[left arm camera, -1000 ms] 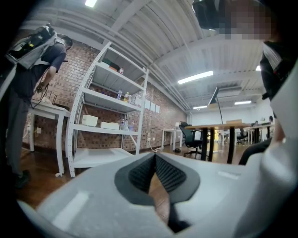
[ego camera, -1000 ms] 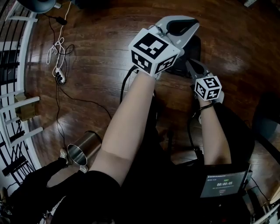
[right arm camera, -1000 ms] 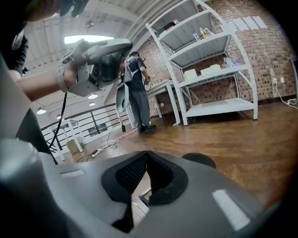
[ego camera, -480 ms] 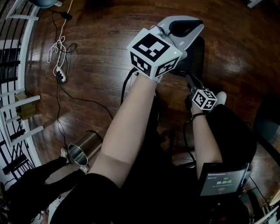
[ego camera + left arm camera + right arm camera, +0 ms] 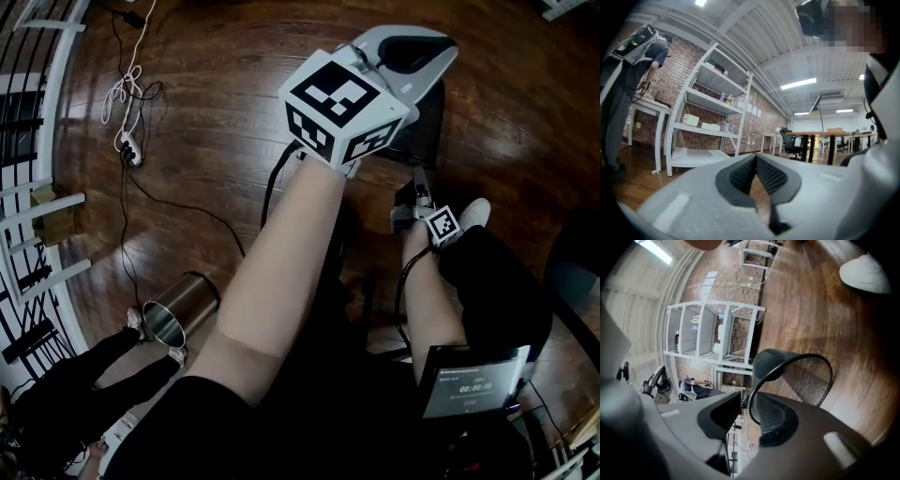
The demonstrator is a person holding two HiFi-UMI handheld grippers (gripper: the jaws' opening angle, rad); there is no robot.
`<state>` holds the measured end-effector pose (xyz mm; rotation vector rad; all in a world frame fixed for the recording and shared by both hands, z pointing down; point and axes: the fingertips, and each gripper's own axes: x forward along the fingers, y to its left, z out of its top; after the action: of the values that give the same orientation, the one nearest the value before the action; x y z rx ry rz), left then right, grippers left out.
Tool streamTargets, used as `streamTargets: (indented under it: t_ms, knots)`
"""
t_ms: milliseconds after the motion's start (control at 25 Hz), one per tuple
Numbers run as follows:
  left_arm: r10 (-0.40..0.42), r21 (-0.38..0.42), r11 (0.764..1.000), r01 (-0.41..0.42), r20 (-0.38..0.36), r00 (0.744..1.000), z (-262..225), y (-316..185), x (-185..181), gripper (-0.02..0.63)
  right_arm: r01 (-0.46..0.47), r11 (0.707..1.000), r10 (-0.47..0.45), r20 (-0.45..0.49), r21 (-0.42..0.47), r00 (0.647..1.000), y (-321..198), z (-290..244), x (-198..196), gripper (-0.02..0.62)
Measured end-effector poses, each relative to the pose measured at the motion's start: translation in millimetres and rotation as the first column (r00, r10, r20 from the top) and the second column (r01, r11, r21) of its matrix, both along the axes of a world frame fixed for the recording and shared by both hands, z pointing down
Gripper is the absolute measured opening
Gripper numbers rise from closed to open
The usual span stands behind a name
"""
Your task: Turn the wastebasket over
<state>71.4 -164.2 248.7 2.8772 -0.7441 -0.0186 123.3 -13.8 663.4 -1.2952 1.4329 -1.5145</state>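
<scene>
Down at your lap, a small lit screen sits beside your right forearm. To your left, a shiny metal can rests on the wooden floor, close to the dark trouser legs of someone standing by.

Just ahead of your knee, your right gripper is held low over the floor. Its 2 fingers stand apart and have just been opening. The thin rim of the black mesh wastebasket runs through the gap between them, closer to the right-hand finger, and neither pad presses on it. You can look partly into the mesh through that rim. The wastebasket itself sits on the floor right in front of this gripper, and the head view shows it as a dark shape half covered by your other arm.

Higher up and further out, your left gripper is raised above the wastebasket. Its fingers meet at the tips and hold nothing.

Beyond, a white power strip and its cables lie on the floor. Farther still, a white shelving unit stands against a brick wall, and a person bends over a white desk.
</scene>
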Motion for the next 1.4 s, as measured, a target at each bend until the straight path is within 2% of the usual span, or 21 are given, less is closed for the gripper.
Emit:
streamTargets:
  t_ms: [120, 320, 480, 680, 960, 1160, 1400]
  knots:
    - [-0.002, -0.003, 1.000, 0.002, -0.009, 1.000, 1, -3, 1, 0.000, -0.045, 0.999, 0.044, 0.050, 0.022, 0.998, -9, 3, 0, 0.126]
    - [-0.012, -0.007, 1.000, 0.011, -0.025, 1.000, -3, -7, 0, 0.000, -0.083, 0.996, 0.081, 0.081, 0.025, 0.993, -21, 8, -3, 0.132]
    - [-0.014, -0.007, 1.000, 0.014, -0.029, 0.999, -4, -7, 0, 0.000, -0.115, 0.993, 0.113, 0.086, 0.023, 0.990, -32, 14, -4, 0.132]
    - [-0.019, -0.006, 1.000, 0.019, -0.038, 0.999, -2, -8, -6, 0.000, -0.103, 0.994, 0.100, 0.066, 0.043, 0.993, -52, 21, -12, 0.132]
    - [-0.016, -0.017, 1.000, 0.015, -0.026, 1.000, 0, -9, -3, 0.000, -0.136, 0.989, 0.132, 0.061, 0.062, 0.989, -83, 14, 1, 0.092]
    - [-0.010, -0.017, 1.000, 0.009, -0.025, 1.000, -1, -9, -1, 0.000, -0.175, 0.984, 0.173, 0.063, 0.034, 0.983, -86, 19, 12, 0.015]
    - [-0.011, -0.012, 1.000, 0.010, -0.029, 1.000, -2, -10, 3, 0.000, -0.131, 0.990, 0.129, 0.031, 0.048, 0.991, -88, 11, 18, 0.012]
